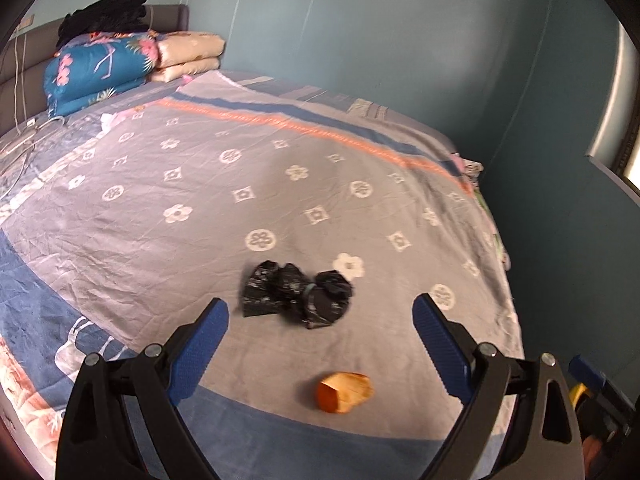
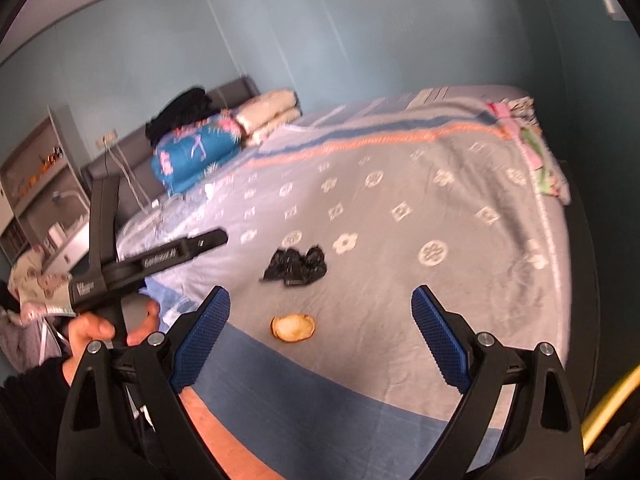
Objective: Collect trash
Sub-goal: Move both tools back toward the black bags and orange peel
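From the left wrist view, the left gripper (image 1: pixel 320 308) hovers over the near part of the bed with the grey flower-patterned cover (image 1: pixel 168 184), its blue-padded fingers (image 1: pixel 200 348) spread wide and holding nothing. Two pieces of trash lie ahead: a crumpled black plastic bag (image 1: pixel 298 294) just beyond the fingertips, and nearer, between the fingers, a small orange-brown peel-like scrap (image 1: pixel 345 392), whose exact nature is hard to tell. Folded quilts sit at the far left by the headboard. This looks like the approach step — nothing is collected yet — and the next move calls for lowering onto one piece and closing on it.

From the right wrist view, the right gripper (image 2: pixel 320 304) is likewise wide open and empty, pointing across the bed from the near edge. The scrap (image 2: pixel 293 327) lies just past its left fingertip, the black bag (image 2: pixel 296 266) farther off. At the left, a bare hand (image 2: pixel 100 332) grips the handle of the left gripper, held level above the bed's near left side.
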Action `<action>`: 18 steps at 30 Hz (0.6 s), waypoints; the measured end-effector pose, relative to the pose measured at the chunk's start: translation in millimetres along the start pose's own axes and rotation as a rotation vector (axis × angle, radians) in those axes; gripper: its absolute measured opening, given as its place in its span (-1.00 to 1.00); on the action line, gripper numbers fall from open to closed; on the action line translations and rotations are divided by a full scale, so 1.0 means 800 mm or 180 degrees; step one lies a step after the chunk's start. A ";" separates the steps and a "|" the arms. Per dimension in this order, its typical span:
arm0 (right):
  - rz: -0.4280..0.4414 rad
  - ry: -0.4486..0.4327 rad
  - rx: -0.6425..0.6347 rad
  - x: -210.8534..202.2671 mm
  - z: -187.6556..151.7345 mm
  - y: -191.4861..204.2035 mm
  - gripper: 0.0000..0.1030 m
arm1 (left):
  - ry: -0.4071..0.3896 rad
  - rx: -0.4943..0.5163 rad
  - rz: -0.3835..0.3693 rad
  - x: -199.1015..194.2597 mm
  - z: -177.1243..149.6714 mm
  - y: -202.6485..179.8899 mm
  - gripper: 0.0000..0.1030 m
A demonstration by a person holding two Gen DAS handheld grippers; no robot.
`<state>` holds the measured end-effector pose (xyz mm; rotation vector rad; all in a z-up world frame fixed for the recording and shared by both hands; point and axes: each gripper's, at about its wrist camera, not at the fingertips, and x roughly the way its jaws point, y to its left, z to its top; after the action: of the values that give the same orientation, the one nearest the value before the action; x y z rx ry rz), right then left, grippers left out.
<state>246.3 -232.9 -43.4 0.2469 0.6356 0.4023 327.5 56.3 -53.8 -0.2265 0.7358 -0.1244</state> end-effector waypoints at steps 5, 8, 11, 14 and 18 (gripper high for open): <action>-0.0044 0.0232 -0.0139 0.057 -0.011 0.022 0.72 | 0.0094 -0.0102 0.0060 0.037 0.007 0.026 0.74; -0.0043 0.0388 -0.0162 0.092 -0.020 0.027 0.72 | 0.0169 -0.0139 0.0080 0.060 0.009 0.039 0.74; -0.0017 0.0560 -0.0157 0.133 -0.030 0.034 0.72 | 0.0229 -0.0146 0.0093 0.081 0.010 0.049 0.74; -0.0016 0.0685 -0.0189 0.162 -0.036 0.034 0.72 | 0.0276 -0.0176 0.0097 0.101 0.011 0.060 0.74; -0.0050 0.0840 -0.0285 0.204 -0.048 0.040 0.71 | 0.0335 -0.0214 0.0092 0.131 0.014 0.070 0.74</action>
<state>332.7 -129.1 -148.0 0.1036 0.8754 0.4512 413.7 92.4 -127.7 -0.2749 0.8484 -0.0846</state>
